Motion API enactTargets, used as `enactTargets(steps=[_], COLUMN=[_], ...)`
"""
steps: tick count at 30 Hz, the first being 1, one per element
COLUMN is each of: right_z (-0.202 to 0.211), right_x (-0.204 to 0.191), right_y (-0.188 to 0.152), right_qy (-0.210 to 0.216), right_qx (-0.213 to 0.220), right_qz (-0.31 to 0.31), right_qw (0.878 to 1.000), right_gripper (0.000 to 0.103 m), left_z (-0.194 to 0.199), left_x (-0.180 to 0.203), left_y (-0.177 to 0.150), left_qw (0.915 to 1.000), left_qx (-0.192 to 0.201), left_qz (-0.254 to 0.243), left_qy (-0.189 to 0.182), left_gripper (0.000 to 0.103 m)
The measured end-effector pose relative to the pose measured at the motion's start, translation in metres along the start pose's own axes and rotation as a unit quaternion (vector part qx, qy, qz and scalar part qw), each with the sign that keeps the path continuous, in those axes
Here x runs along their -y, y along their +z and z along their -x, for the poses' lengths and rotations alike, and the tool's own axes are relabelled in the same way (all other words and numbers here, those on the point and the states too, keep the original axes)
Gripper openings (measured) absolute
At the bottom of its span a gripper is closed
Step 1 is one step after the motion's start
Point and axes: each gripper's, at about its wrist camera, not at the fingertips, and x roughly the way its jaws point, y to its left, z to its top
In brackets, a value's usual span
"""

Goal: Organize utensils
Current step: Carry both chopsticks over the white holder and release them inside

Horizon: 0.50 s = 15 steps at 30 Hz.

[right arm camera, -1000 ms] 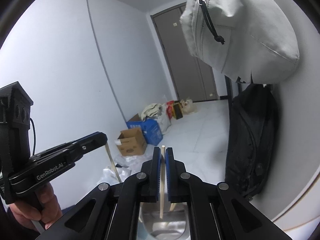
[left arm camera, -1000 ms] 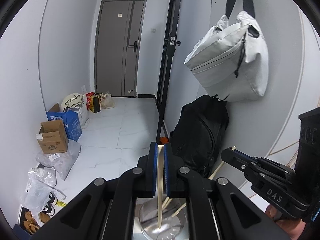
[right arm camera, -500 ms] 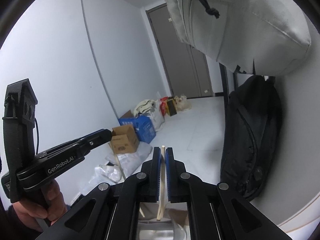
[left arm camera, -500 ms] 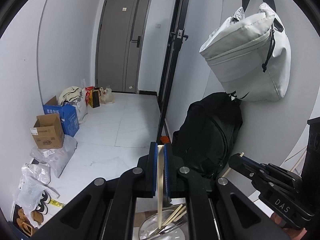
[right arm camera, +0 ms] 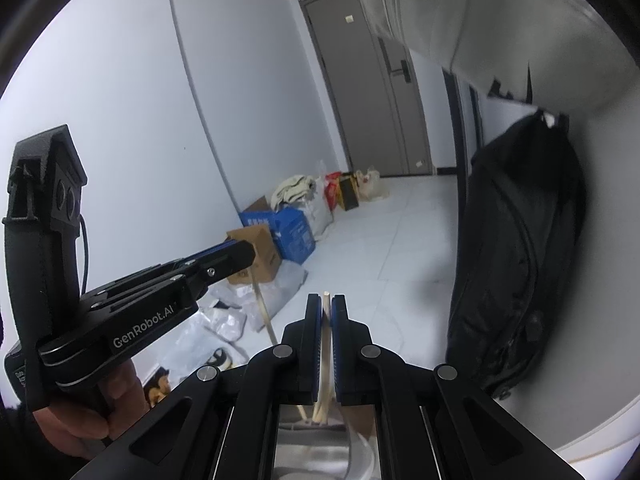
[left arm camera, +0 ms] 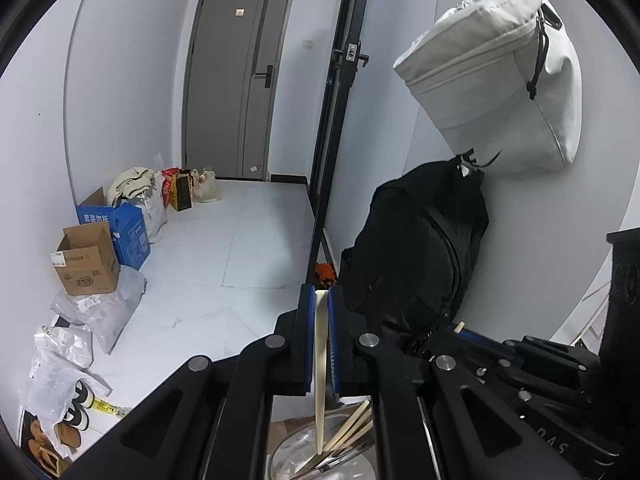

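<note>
My left gripper [left arm camera: 319, 294] is shut on a pale wooden chopstick [left arm camera: 319, 376] that hangs down into a steel bowl [left arm camera: 292, 456] with more chopsticks [left arm camera: 352, 430] in it. My right gripper [right arm camera: 327, 298] is shut on another chopstick [right arm camera: 325, 356], its lower end over the same steel bowl [right arm camera: 308, 452]. The right gripper [left arm camera: 460, 330] shows at the lower right of the left wrist view. The left gripper [right arm camera: 248, 254] shows at the left of the right wrist view, its chopstick [right arm camera: 262, 304] hanging below.
A black backpack [left arm camera: 416, 256] leans on the wall at the right, with a grey bag [left arm camera: 496, 84] hanging above it. Cardboard boxes [left arm camera: 86, 260], a blue box [left arm camera: 120, 228], plastic bags and shoes [left arm camera: 76, 412] line the left wall. A grey door [left arm camera: 236, 92] stands at the hallway's end.
Both grippers have tilted downward over the bowl, each still shut on its chopstick. The two grippers have come closer together, and more of the bowl's chopsticks show.
</note>
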Motion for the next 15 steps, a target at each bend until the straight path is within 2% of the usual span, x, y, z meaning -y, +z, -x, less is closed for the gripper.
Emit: enactTargets(steps=[8, 15], right_z=[-0.013, -0.030], right_x=[0.020, 0.033], right_y=[-0.015, -0.034], right_qy=[0.020, 0.035], right_qx=[-0.027, -0.073], right_qz=[-0.042, -0.088], right_qw=[0.999, 0.993], right_gripper=[0.004, 0.007], left_z=[-0.011, -0.019], left_x=[0.004, 0.004], left_y=[-0.005, -0.008], left_qw=[0.9989, 0.9940], left_qx=[-0.034, -0.082], left_qz=[-0.006, -0.003], left_qy=[-0.032, -0.072], left_gripper=[0.002, 0.004])
